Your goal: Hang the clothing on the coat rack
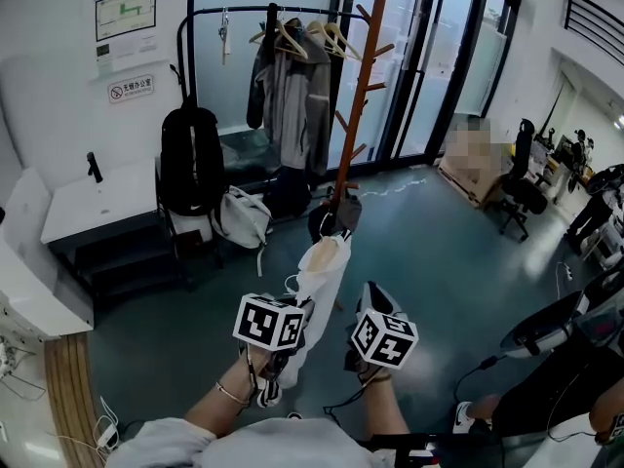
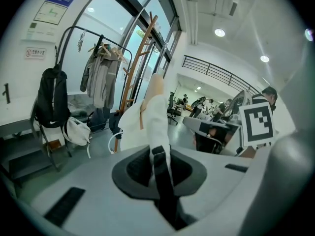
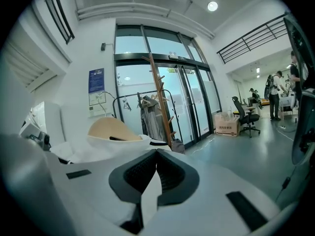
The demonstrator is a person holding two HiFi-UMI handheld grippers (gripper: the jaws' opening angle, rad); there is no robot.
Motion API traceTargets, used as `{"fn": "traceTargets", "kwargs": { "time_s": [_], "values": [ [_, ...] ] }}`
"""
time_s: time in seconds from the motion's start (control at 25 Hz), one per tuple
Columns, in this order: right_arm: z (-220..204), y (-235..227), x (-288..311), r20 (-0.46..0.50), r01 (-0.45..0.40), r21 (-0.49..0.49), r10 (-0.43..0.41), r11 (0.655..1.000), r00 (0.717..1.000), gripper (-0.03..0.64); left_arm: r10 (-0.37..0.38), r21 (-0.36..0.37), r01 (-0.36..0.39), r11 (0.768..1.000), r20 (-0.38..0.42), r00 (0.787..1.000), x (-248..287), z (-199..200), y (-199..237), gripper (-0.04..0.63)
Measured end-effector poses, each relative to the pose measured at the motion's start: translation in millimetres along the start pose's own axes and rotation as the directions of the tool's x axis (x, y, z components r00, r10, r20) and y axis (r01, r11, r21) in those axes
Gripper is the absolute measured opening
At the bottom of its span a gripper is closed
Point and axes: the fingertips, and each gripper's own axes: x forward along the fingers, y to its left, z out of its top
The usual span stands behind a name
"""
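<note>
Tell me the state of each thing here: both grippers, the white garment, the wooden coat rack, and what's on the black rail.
Left gripper: shut on the white garment.
Right gripper: shut on the white garment.
White garment: held by both grippers, not yet on the rack.
Wooden coat rack: upright, upper pegs bare.
Grey jackets: hanging on the black rail.
Black backpack: hanging at the rail's end.

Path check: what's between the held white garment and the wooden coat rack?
Head view: a dark bag at the foot of the coat rack; otherwise bare floor.
</note>
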Motion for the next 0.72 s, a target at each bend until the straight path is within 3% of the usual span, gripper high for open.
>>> {"fn": "traceTargets", "kwargs": {
  "time_s": [0.4, 0.72],
  "values": [
    [15.9, -21.4, 45.2, -0.014, -0.025, -0.011, 0.025, 1.0, 1.0, 0.023, -0.004, -0.02, 0.004, 1.0, -0.009, 1.0, 38.9, 24.2, 7.1, 0.034],
    [29.8, -47.1, 65.9, 0.002, -0.023, -0.009, 0.023, 1.0, 1.0, 0.023, -0.021, 0.015, 0.022, 1.0, -0.015, 1.0, 69.0, 46.3, -1.3, 0.034]
  ]
}}
